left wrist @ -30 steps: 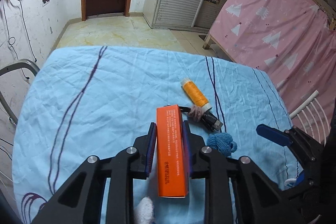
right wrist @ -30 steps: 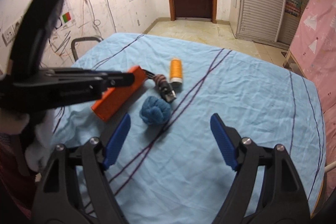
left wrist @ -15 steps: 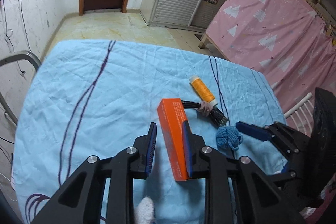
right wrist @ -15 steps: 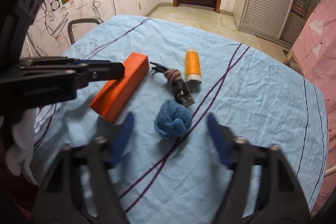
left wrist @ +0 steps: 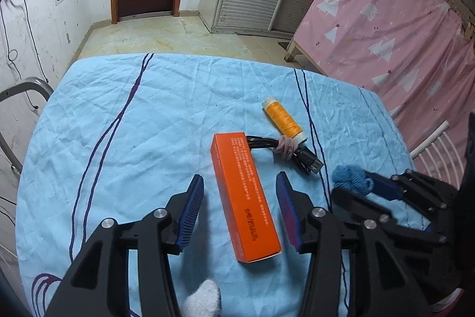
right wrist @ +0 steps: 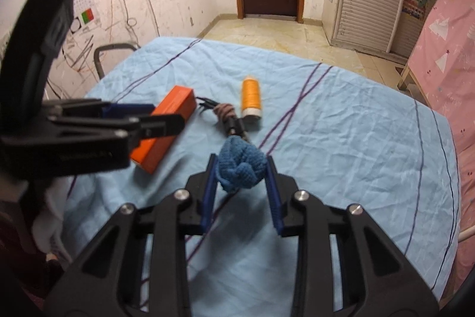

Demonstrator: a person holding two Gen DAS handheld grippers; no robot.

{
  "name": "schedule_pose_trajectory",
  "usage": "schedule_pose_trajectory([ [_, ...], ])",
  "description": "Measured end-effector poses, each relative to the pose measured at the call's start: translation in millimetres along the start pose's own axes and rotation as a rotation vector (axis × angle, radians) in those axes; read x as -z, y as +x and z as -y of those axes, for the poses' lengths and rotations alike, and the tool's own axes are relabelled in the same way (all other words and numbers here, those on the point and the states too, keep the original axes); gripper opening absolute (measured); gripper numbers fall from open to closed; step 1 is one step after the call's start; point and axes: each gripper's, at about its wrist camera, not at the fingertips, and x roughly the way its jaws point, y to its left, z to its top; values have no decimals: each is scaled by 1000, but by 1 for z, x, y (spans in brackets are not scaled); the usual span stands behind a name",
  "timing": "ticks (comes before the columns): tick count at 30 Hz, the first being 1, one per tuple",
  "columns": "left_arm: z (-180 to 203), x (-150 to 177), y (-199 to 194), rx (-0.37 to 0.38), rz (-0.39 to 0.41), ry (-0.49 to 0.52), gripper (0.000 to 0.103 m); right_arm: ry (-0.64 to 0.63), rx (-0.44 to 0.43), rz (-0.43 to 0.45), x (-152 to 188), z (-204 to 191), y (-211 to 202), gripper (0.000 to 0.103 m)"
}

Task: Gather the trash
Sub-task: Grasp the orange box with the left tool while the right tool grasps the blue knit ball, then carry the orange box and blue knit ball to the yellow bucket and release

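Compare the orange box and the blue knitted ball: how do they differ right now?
The orange box is long, flat-sided and printed; the blue knitted ball is soft, round and lumpy. The box lies free on the cloth between the left gripper's parted fingers, which have just been opening; the ball is pinched by the right gripper's closing fingers. Both are on the blue sheet.

My left hand-held gripper (right wrist: 166, 121) blurs and hides part of the box (right wrist: 166, 124); the blue ball (right wrist: 240, 165) covers the cable (right wrist: 228, 121) end.
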Motion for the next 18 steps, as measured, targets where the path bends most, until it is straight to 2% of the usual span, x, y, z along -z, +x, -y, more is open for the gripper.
schedule_pose_trajectory([
  [4, 6, 2, 4, -52, 0, 31, 37, 22, -2, 20, 2, 10, -8, 29],
  [11, 10, 3, 3, -127, 13, 57, 14, 49, -14, 49, 7, 20, -17, 30],
  [18, 17, 1, -13, -161, 48, 65, 14, 84, -14, 92, 13, 37, -33, 30],
])
